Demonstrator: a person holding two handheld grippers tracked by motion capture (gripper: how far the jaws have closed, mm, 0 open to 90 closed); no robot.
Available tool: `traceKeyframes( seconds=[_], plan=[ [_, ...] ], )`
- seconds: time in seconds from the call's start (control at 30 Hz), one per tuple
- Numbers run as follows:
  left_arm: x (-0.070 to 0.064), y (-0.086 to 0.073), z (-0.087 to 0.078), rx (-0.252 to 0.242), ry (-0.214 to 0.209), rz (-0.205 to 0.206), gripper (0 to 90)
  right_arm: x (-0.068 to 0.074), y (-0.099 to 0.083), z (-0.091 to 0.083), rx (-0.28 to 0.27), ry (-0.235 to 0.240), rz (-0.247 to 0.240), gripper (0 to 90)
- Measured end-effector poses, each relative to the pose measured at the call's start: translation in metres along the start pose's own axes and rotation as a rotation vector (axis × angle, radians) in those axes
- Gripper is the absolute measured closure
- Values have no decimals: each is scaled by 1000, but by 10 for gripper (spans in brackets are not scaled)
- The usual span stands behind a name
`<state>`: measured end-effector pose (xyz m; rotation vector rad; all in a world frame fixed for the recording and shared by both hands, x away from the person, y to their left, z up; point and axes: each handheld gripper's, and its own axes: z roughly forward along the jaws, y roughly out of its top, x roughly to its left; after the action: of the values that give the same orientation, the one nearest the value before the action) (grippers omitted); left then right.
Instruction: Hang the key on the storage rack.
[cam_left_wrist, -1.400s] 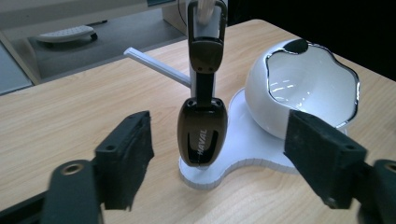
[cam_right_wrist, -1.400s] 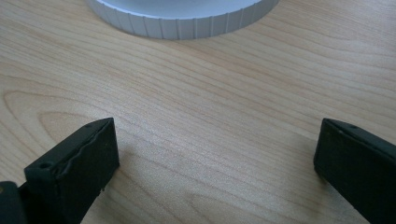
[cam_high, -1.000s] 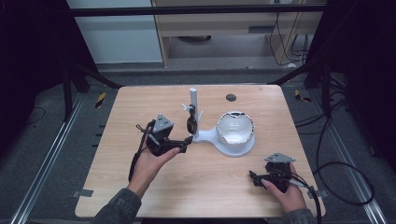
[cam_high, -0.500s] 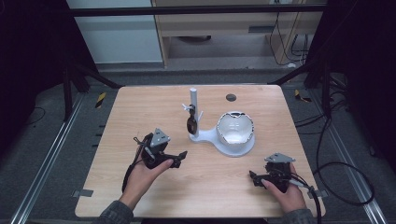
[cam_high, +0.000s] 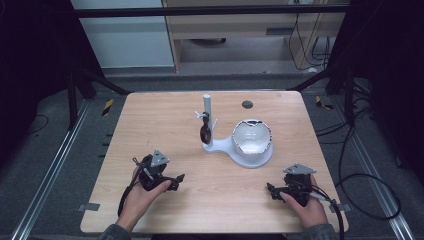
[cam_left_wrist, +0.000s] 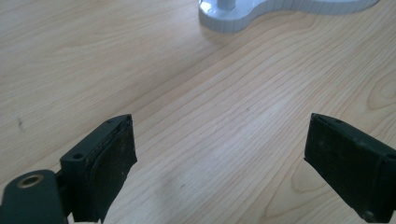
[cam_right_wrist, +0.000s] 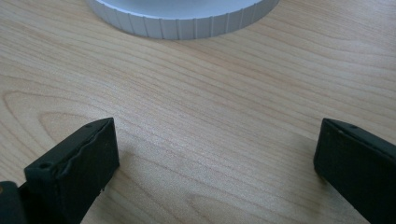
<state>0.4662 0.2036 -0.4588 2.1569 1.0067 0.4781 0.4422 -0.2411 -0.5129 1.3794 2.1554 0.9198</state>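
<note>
A white stand (cam_high: 239, 152) sits mid-table with an upright post (cam_high: 207, 107) and a round cradle that holds a shiny bowl-like piece (cam_high: 252, 136). A small dark object (cam_high: 204, 133) hangs from the post. My left gripper (cam_high: 179, 180) rests low over the table's front left, open, with nothing between its jaws (cam_left_wrist: 219, 163). My right gripper (cam_high: 270, 190) rests at the front right, open and empty (cam_right_wrist: 217, 158). The stand's ribbed base edge (cam_left_wrist: 233, 21) appears ahead in the left gripper view, and its round base (cam_right_wrist: 182, 18) lies just ahead in the right gripper view.
The wooden table (cam_high: 165, 120) has a dark round hole (cam_high: 247, 104) near its far edge. Black frame legs and cables surround the table on the floor. Cables trail from both grippers over the near edge.
My left gripper has drawn back from beside the stand's post toward the front left of the table. The right gripper has stayed put.
</note>
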Motion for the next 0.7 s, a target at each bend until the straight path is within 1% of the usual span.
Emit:
traceKeyframes(
  seconds=[0.03,0.07,0.1,0.23,0.27,0.33,0.37,0.4,0.47,0.57,0.63,0.7],
  plan=[
    [1,-2,0,5,1,-3,85,0,0,0,0,0,0,4],
    [5,-7,0,18,0,-15,85,0,0,0,0,0,0,4],
    [5,-7,0,18,0,-15,85,0,0,0,0,0,0,4],
    [10,-18,-1,44,12,-32,85,0,0,0,0,0,0,4],
    [13,-22,-1,60,26,-32,86,0,0,0,-1,-2,-1,4],
    [14,-24,-1,67,32,-33,86,0,0,0,0,0,0,4],
    [18,-28,-1,78,46,-35,88,0,0,0,0,-1,0,4],
    [18,-28,-1,78,46,-35,88,0,0,0,0,-1,0,4],
    [22,-31,-2,91,62,-34,88,0,0,0,0,0,0,4],
    [32,-37,-3,99,76,-58,86,0,0,0,0,-1,0,4],
    [39,-39,-2,114,91,-57,86,0,0,0,0,0,1,4],
    [47,-43,-2,118,109,-70,86,0,0,0,0,0,0,4]
  ],
)
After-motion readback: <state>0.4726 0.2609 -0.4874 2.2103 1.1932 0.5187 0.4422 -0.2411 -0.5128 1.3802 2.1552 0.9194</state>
